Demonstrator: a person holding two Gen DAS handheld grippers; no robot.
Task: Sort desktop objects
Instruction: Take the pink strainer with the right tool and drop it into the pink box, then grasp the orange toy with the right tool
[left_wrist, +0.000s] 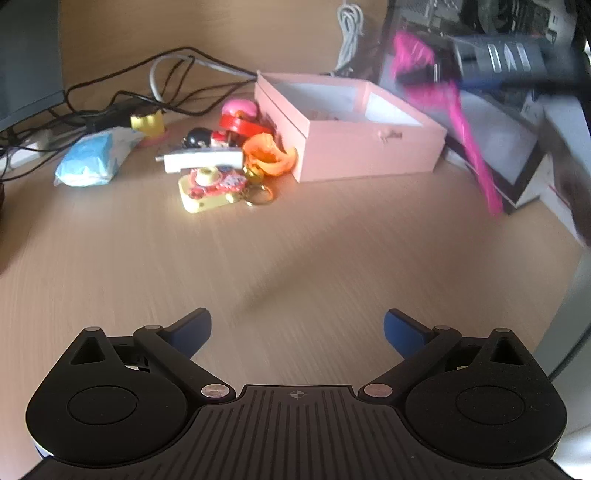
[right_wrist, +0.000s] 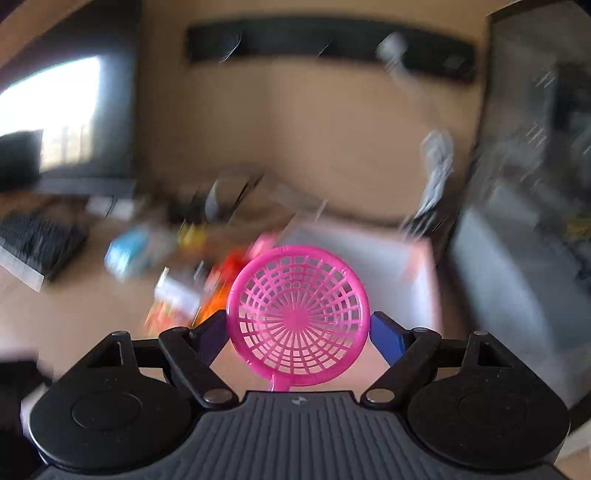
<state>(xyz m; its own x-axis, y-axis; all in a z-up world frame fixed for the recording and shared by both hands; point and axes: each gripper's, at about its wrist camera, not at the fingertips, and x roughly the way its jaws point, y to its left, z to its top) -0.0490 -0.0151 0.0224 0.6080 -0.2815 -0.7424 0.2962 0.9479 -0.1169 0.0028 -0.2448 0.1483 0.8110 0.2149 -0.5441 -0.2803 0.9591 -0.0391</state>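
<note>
Right gripper (right_wrist: 297, 328) clasps pink strainer (right_wrist: 297, 317), handle hanging downward; left gripper (left_wrist: 297, 328) gapes empty.

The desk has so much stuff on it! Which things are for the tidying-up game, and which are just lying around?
For the sorting:
- pink strainer, between the right gripper's jaws
- pink box, open
- yellow toy camera
- orange toy
- red and pink toy
- left gripper, jaws open, holding nothing

Just lying about:
- black cables
- white cable
- keyboard
</note>
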